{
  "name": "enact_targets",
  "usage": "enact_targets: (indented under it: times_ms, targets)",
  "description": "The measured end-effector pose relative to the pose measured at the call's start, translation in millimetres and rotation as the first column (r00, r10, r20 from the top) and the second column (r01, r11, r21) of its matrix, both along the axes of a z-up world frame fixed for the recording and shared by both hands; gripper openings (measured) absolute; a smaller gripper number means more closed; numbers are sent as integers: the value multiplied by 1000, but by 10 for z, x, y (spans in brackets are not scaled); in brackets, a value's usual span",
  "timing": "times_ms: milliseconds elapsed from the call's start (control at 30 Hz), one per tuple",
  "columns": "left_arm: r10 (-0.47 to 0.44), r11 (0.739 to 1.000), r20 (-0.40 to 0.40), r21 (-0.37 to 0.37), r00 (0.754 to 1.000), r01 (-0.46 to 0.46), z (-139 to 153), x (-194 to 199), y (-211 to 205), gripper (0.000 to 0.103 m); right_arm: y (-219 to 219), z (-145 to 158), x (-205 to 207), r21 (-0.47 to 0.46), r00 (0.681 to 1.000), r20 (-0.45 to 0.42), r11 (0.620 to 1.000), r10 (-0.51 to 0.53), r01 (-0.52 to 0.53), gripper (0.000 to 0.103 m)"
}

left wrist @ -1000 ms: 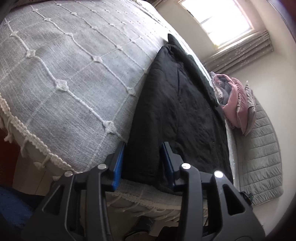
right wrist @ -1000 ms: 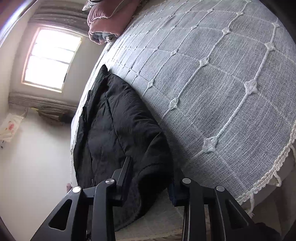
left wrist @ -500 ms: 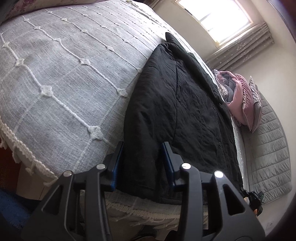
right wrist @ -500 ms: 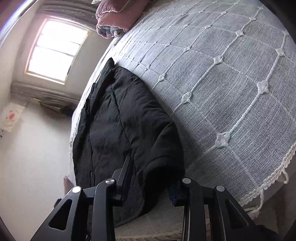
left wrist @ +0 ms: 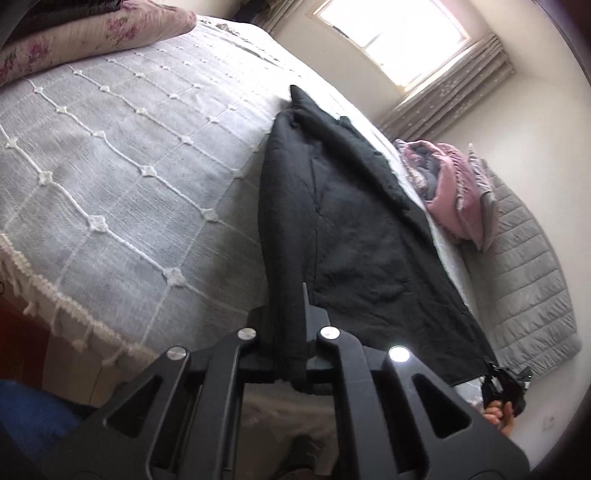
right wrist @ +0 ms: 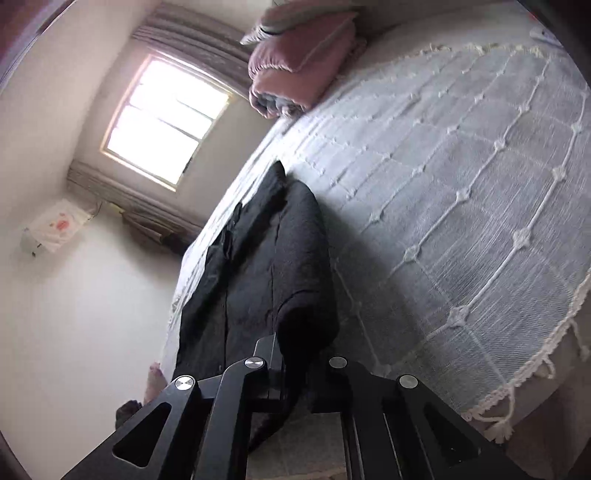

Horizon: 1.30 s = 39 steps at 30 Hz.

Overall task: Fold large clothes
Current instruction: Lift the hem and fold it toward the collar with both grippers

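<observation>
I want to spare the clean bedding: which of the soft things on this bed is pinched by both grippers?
The black coat: its near hem is clamped by the left gripper and the right gripper. The pink quilt lies untouched.

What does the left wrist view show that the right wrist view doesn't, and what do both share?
Only the left wrist view: a floral pillow, a grey quilted mat and the right gripper at the coat's far corner. Only the right wrist view: a white bag on the wall. Both: the black coat on the grey bedspread, the window, pink bedding, each gripper, including the left gripper, just closed on the coat's hem.
</observation>
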<state>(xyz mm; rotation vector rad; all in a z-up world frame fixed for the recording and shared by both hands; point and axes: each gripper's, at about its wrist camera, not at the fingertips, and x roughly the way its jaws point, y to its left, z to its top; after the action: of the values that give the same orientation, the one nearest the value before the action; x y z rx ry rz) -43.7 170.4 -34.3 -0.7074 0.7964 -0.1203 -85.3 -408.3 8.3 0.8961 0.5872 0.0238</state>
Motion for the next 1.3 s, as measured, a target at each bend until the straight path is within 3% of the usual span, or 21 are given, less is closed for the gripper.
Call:
enact_targets:
  times_ms: [133, 233, 433, 567, 700, 800, 967, 1100, 1167, 1300]
  targets:
    - [-36, 999, 15, -22, 999, 36, 237, -348, 4, 7, -10, 256, -334, 9, 995, 102, 1000, -23, 22, 5]
    - [-45, 999, 89, -27, 995, 48, 579, -784, 115, 7, 28, 539, -702, 20, 977, 212, 1000, -2, -3, 5]
    - [-68, 996, 230, -44, 971, 80, 1139, -1515, 344, 7, 118, 1220, -1435, -33, 908, 418, 999, 24, -11, 5]
    - [-108, 994, 340, 19, 934, 108, 1553, -1824, 338, 7, 250, 1666, -1711, -112, 856, 515, 994, 48, 12, 5]
    - [-125, 992, 399, 69, 909, 106, 1758, -1910, 364, 7, 382, 1957, -1806, -171, 808, 583, 985, 83, 22, 5]
    - [-113, 993, 368, 74, 923, 92, 1704, -1650, 423, 7, 392, 1955, -1498, -179, 824, 559, 984, 90, 13, 5]
    - [-110, 994, 320, 48, 941, 100, 1780, -856, 439, 7, 344, 1790, -551, -131, 874, 482, 991, 64, 0, 5]
    - [-83, 996, 265, 49, 961, 73, 1945, 85, 450, 7, 299, 1801, 373, -118, 907, 419, 993, 44, 6, 5]
    - [-58, 997, 200, 55, 978, 48, 1951, 645, 443, 7, 309, 1815, 790, -133, 925, 376, 991, 47, 3, 5]
    - [-29, 991, 72, 133, 997, 19, 1880, 1745, 384, 7, 385, 1861, 1900, -232, 966, 251, 973, 69, -10, 5]
